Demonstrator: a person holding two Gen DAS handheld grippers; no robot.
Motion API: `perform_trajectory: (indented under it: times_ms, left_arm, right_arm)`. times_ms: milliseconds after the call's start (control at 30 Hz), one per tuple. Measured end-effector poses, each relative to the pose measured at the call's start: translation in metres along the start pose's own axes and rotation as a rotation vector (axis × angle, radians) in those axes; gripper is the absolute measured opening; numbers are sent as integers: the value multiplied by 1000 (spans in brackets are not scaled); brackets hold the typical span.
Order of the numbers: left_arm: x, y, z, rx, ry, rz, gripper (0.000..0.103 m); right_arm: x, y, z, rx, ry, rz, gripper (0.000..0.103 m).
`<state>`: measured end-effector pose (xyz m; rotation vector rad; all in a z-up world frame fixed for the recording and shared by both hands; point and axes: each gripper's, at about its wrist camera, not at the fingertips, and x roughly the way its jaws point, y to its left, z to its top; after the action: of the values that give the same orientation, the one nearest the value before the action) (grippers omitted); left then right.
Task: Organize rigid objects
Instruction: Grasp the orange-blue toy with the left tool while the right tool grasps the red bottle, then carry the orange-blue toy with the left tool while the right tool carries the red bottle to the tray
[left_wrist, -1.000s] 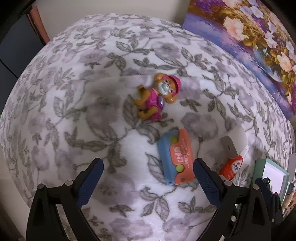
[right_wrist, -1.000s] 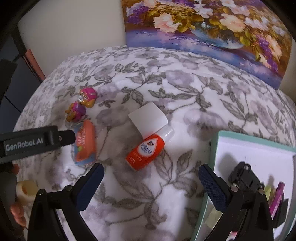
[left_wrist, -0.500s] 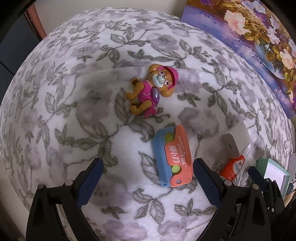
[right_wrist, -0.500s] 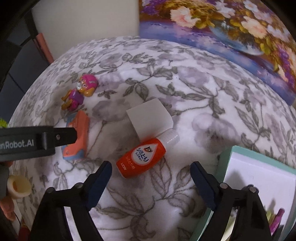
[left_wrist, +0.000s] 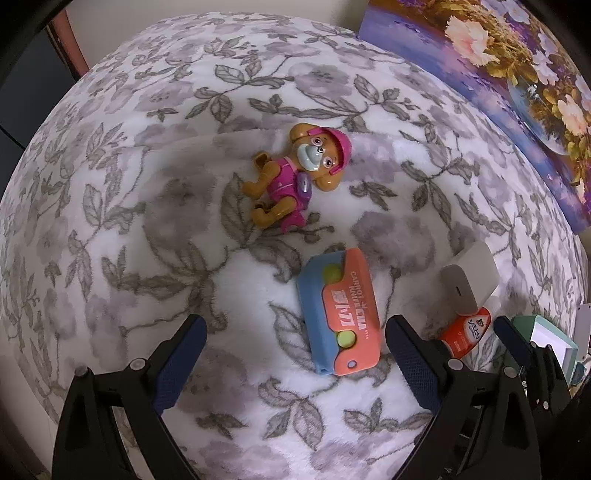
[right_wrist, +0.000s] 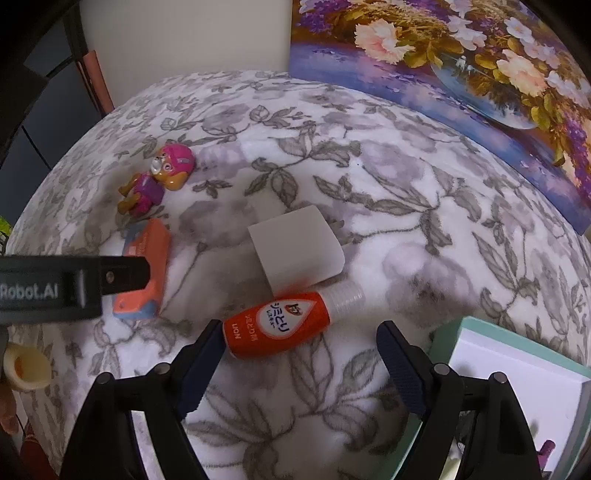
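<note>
An orange-and-blue case (left_wrist: 341, 312) lies on the flowered cloth, just ahead of my open, empty left gripper (left_wrist: 295, 354), nearer its right finger. A pink-and-tan toy dog (left_wrist: 295, 177) lies farther back. My open, empty right gripper (right_wrist: 299, 350) hovers at an orange bottle (right_wrist: 277, 328) with a clear cap; the bottle sits between the fingertips, close to the left one. A white block (right_wrist: 295, 243) lies just behind the bottle. The case (right_wrist: 144, 269), partly hidden by the left gripper's body, and the dog (right_wrist: 159, 177) also show in the right wrist view.
A teal-rimmed white box (right_wrist: 517, 332) holding small items stands at the right, also in the left wrist view (left_wrist: 554, 339). A flower painting (right_wrist: 461, 66) leans at the back right. The cloth's left edge drops off near a dark cabinet (left_wrist: 29, 92).
My right gripper has moved forward and down to the orange bottle, which now sits between its fingers. My left gripper has come closer to the orange-and-blue case.
</note>
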<state>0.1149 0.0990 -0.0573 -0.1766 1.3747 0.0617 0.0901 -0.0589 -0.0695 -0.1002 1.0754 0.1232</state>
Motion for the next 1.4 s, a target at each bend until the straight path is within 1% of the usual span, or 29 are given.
perform_trajectory:
  times_ms: [300,400,467,533,600,667,700,733,800,867,967,1267,1367,1400]
  left_arm:
    - [6,-15,3,37,-16,-7,97]
    - [7,-21,3,49,-25,-9,97]
    - [7,-25,3,58,-30,-14,94]
    - [7,-30,3,69,-33,-13,82]
    - [10,-33,3,76,-29,-15,73]
    - [15,-36,1,81,-18,-21,61]
    - [17,-37,1,80,-12,-27,51]
    - [18,-39,0,80,-16,-23,48]
    - [18,-42,-1,91,-22,-18,48]
    - [18,-44,-2,85,-24,-37,48]
    - [14,-47,-2,83,-34,-42,46]
    - [-14,-47,-2,74,-79,-61,44]
    - [-26,-50,0,86,-106,-64,42]
    - [-28,-51,0,90,-113,-67,38]
  right_arm:
    - [7,1,5,11,-5,-11,84]
    - [7,1,5,12,-7,-10,81]
    - [6,0,4,19,-9,-9,80]
    - [6,0,4,23,-10,-9,80]
    - [6,0,4,24,-10,-9,80]
    - [5,0,3,29,-10,-7,80]
    - [5,-1,3,31,-10,-7,80]
    - [5,-1,3,32,-9,-7,80]
    - [4,-1,2,34,-8,-7,80]
    - [3,-1,1,38,-7,-7,80]
    - [2,-1,0,47,-3,-9,80]
    - [-14,-6,-4,114,-14,25,80]
    - [-23,-6,-5,122,-29,29,80]
    - [-28,-6,-5,127,-36,29,80]
